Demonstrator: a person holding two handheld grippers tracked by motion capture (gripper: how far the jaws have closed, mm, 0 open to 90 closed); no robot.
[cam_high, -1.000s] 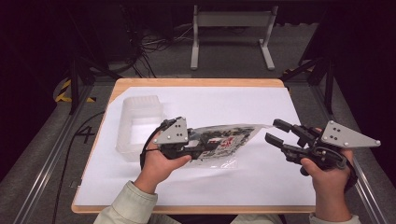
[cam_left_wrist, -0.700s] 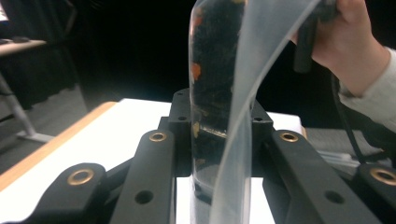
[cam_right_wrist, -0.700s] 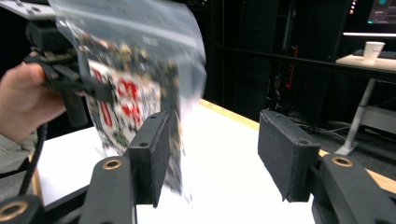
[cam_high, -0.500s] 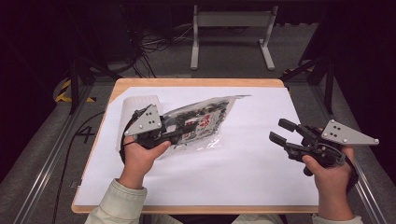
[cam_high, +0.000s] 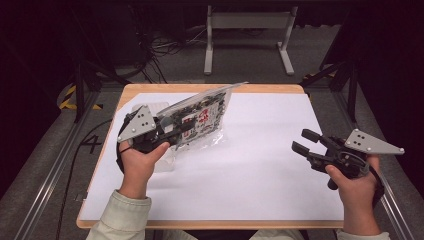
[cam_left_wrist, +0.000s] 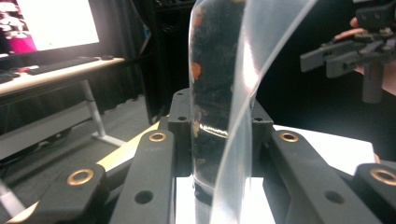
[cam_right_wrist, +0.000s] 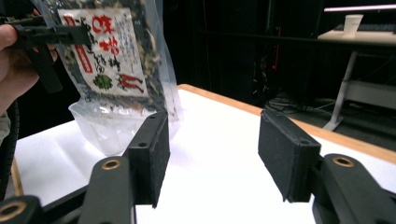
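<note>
A clear plastic bag of dark dried food with a white and red label (cam_high: 200, 116) is held up over the table's left side, tilted toward the far edge. My left gripper (cam_high: 175, 131) is shut on its lower edge; in the left gripper view the bag (cam_left_wrist: 217, 93) stands edge-on between the jaws. The label faces the right gripper view, where the bag (cam_right_wrist: 109, 56) hangs above a clear plastic tub (cam_right_wrist: 116, 126). My right gripper (cam_high: 305, 141) is open near the table's right edge, nothing between its pads (cam_right_wrist: 289, 158).
The table is covered by a white sheet (cam_high: 260, 165) with a wooden border. The clear tub (cam_high: 165, 160) sits at the left, mostly behind the left hand. A white frame (cam_high: 245, 30) and cables lie on the floor beyond the table.
The left gripper has carried the bag leftward from the table's middle and lifted it over the tub, tilting it more upright. The right gripper stayed open near the right edge.
</note>
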